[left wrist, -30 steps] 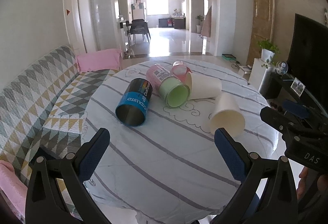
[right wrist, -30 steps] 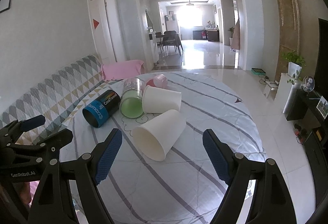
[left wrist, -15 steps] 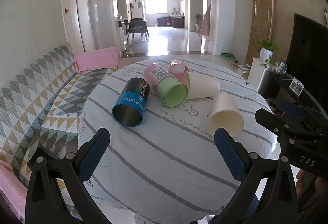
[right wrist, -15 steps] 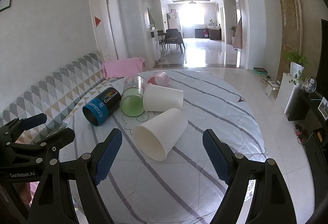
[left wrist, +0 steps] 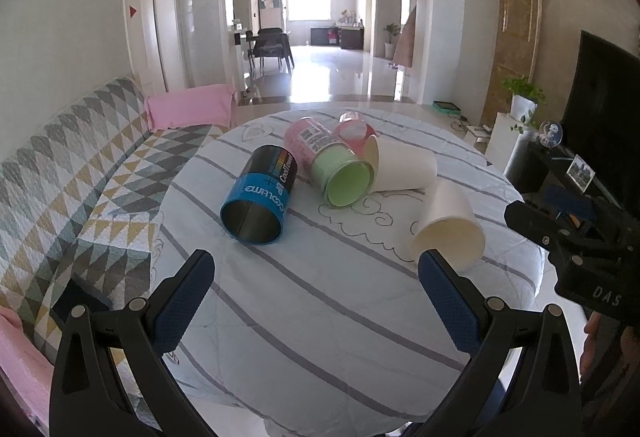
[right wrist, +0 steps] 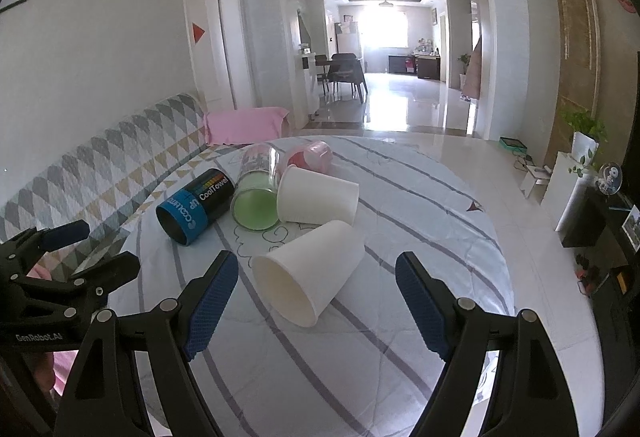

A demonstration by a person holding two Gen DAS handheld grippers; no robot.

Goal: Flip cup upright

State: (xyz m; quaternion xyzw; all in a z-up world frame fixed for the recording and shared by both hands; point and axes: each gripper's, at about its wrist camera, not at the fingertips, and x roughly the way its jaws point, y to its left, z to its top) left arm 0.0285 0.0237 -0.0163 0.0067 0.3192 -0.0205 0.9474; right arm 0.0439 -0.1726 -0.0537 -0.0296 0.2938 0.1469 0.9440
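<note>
Several cups lie on their sides on a round table with a striped white cloth (left wrist: 320, 317). A white paper cup (right wrist: 310, 271) lies nearest, mouth toward me, just beyond my open right gripper (right wrist: 316, 297); it shows at the right in the left wrist view (left wrist: 450, 229). Behind it lie a second white cup (right wrist: 320, 201), a green-lined clear cup (right wrist: 256, 197), a blue and black can (right wrist: 196, 205) and a pink cup (right wrist: 312, 157). My left gripper (left wrist: 316, 289) is open and empty, short of the blue can (left wrist: 260, 201).
A patterned sofa (left wrist: 60, 177) with a pink cushion (left wrist: 188, 111) runs along the table's left. A TV stand and a potted plant (left wrist: 520, 101) stand at the right. The other gripper shows at each view's edge (right wrist: 52, 277).
Both grippers have drifted slightly; the cups sit a little lower and nearer in the right view. Nothing was grasped and no cup moved.
</note>
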